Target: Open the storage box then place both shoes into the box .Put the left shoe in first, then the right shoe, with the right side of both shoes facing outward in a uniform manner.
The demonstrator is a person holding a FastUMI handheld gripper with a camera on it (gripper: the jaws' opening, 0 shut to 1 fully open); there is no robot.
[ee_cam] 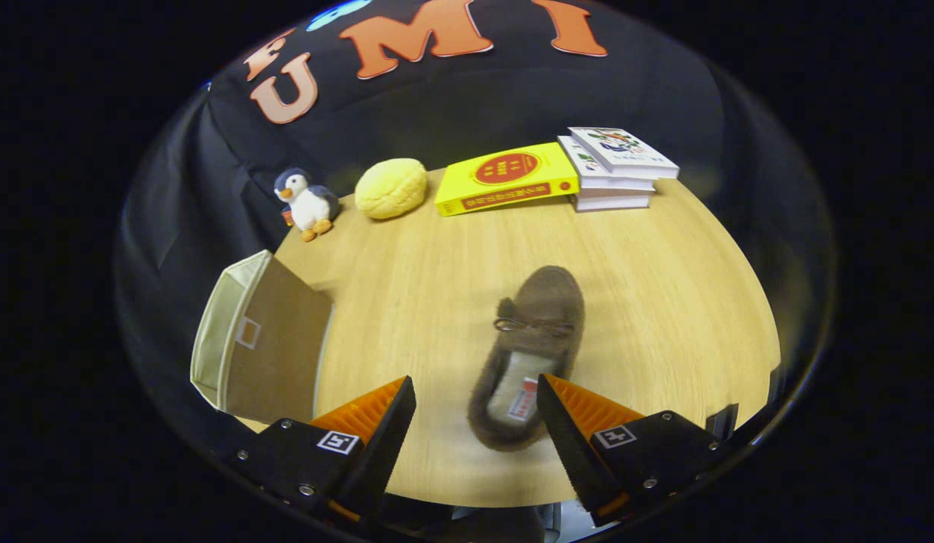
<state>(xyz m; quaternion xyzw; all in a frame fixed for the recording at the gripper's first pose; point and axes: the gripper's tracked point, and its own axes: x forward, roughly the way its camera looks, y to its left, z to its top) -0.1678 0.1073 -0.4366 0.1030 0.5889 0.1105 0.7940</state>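
Gripper [476, 400]: one two-finger unit, held above the table. Fingers [376, 415] spread wide apart, angled downward. Nothing pressed between them.

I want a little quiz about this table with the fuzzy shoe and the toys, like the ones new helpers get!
1. True or false: the gripper is shut on the brown slipper.
2. Which toy stands beside the round yellow plush? A) teddy bear B) penguin plush C) rubber duck
3. Fill in: the yellow book leans against a stack of ___ books.

Key
1. False. The fingers are spread, with the slipper's heel between them.
2. B
3. white

The fabric storage box lies on the wooden table, beside the fingers.
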